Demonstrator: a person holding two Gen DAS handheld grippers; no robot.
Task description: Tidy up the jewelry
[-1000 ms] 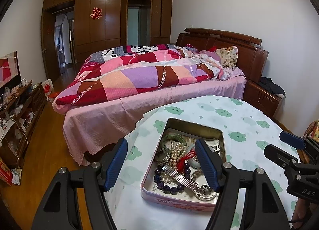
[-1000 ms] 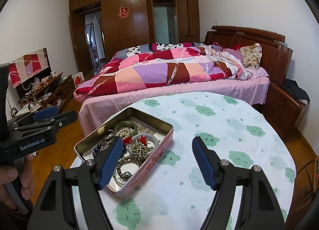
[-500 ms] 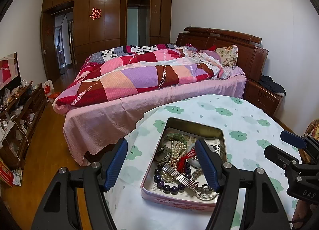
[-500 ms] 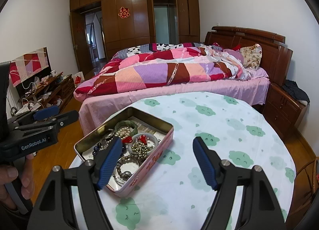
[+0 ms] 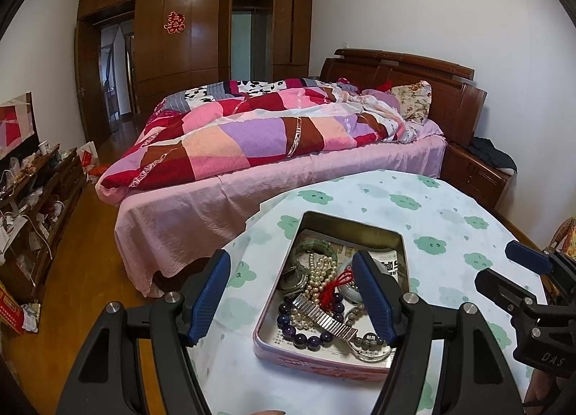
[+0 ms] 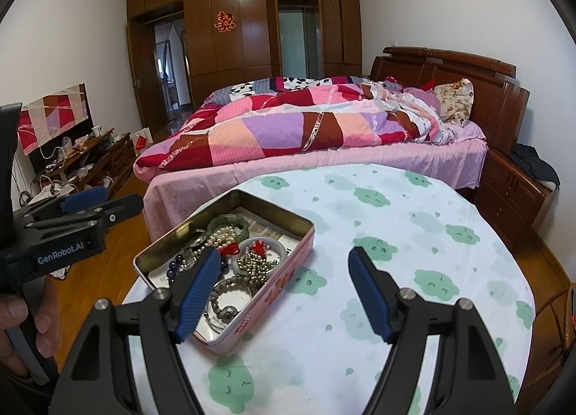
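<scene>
The left gripper [image 5: 291, 292] stands wide and holds nothing; its right finger [image 5: 374, 301] overlaps the pink tin [image 5: 324, 366] in view, though whether it dips inside cannot be told. From that gripper the tin lies dead ahead at about 1 o'clock, close, its long axis running from 6 toward 12, away along the fingers. The tangle inside — pearl strand [image 5: 320, 273], dark bead bracelet [image 5: 306, 337], metal watch band [image 5: 324, 317], green bangle [image 5: 311, 247] — sits mid-tin, the band slanting from 10 to 4.

The right gripper [image 6: 282, 291] is also wide and empty — the tin [image 6: 252, 321] lies at its 10 o'clock, long axis from 7 to 1, bare tablecloth [image 6: 414, 235] straight ahead. The left looks better placed. Sorted or not, the jewelry lies heaped in the tin.
</scene>
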